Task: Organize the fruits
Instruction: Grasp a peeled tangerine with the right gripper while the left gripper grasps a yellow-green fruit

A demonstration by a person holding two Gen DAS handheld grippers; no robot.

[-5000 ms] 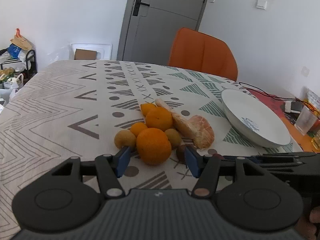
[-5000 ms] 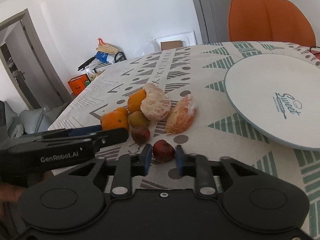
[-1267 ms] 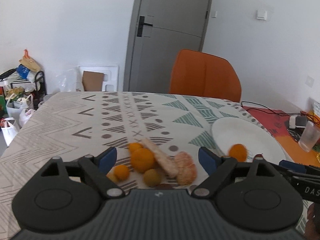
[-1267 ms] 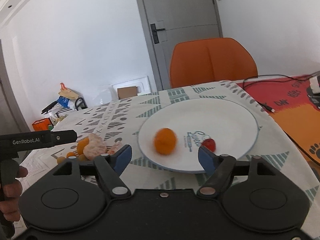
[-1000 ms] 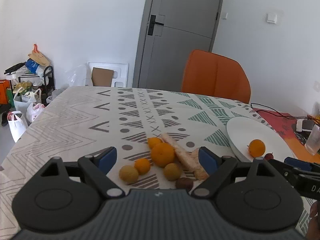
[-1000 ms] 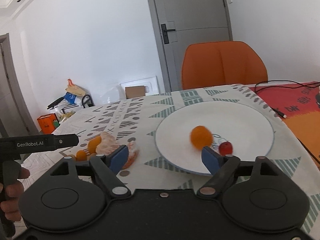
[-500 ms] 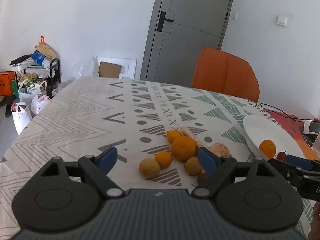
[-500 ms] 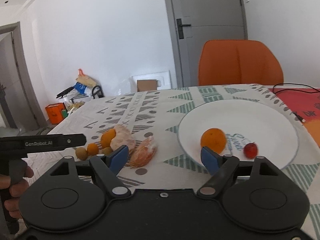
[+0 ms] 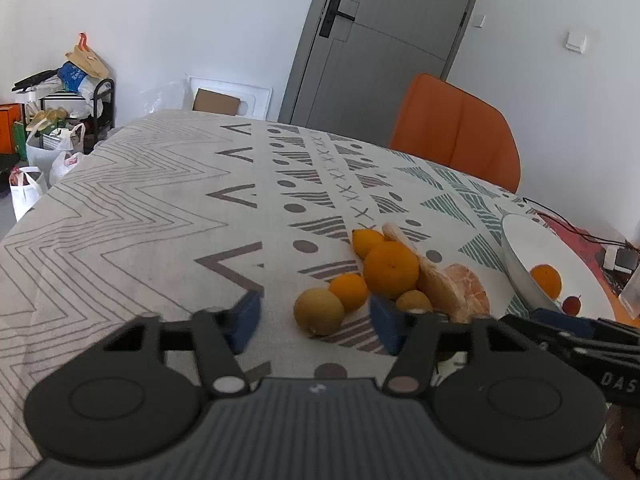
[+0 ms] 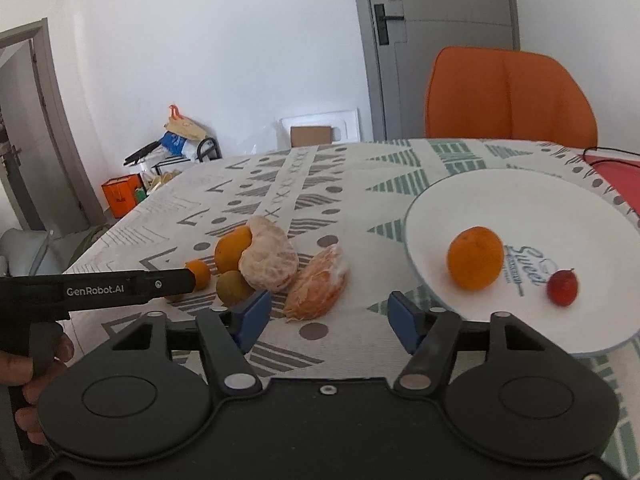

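Observation:
On the patterned tablecloth lies a pile of fruit: a large orange, a small orange, a yellow-green fruit and peeled orange pieces. My left gripper is low over the cloth. Its jaws are closing with the yellow-green fruit between them, and gaps still show beside the pads. My right gripper is also closing, just short of the peeled piece, with nothing between its jaws. The white plate on the right holds an orange and a small red fruit.
An orange chair stands behind the table's far edge. Cables and a red mat lie beyond the plate. The left tool's black body reaches in from the left beside the pile. Bags and a rack stand by the wall.
Both grippers came down and closer to the fruit pile. The left jaws narrowed a lot around the yellow-green fruit, and the right jaws narrowed a little.

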